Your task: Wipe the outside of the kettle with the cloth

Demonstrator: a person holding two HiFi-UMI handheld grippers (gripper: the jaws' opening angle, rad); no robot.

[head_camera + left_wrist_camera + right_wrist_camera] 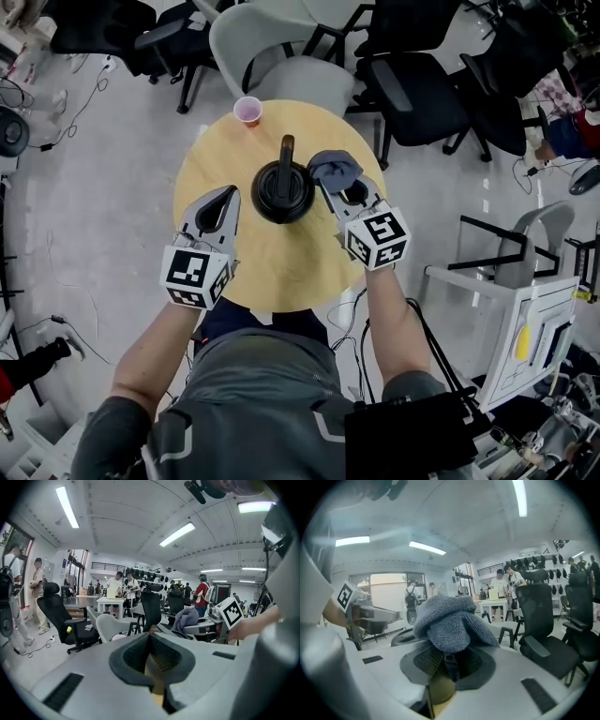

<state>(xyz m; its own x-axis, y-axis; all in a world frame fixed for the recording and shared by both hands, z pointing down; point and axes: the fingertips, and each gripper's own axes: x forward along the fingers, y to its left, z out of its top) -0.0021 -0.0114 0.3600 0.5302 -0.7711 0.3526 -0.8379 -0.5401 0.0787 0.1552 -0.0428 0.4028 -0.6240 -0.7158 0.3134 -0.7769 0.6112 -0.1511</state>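
Busy open workroom, black office chairs and a pale grey shell chair (281, 56) crowded round a small round pale-wood counter (281, 267). At its middle, a squat black kettle (281, 190) with a dark handle on its far side; near the far rim, a small pink paper cup (247, 111). Just right of the kettle, right tongs (336, 186) clamped on a bunched grey-blue knitted cloth (449, 620), the wad close to the kettle's flank, touching or not impossible to tell from above. Left tongs (226, 195) just left of the kettle, closed on nothing and apart from it. Likely trouble from here: pushing the wad sideways against an unbraced kettle and sliding or tipping it toward the left rim; dragging on a thinly pinched fold and losing the cloth; scraping hard tong tips on the body instead of fabric; catching the handle on a pass round the back. Worth bracing with the left tongs first. Little spare room: counter rim near on every side, cup well apart from the kettle yet in the way of a far-side sweep, chairs tight against the far edge, open floor only to the left.
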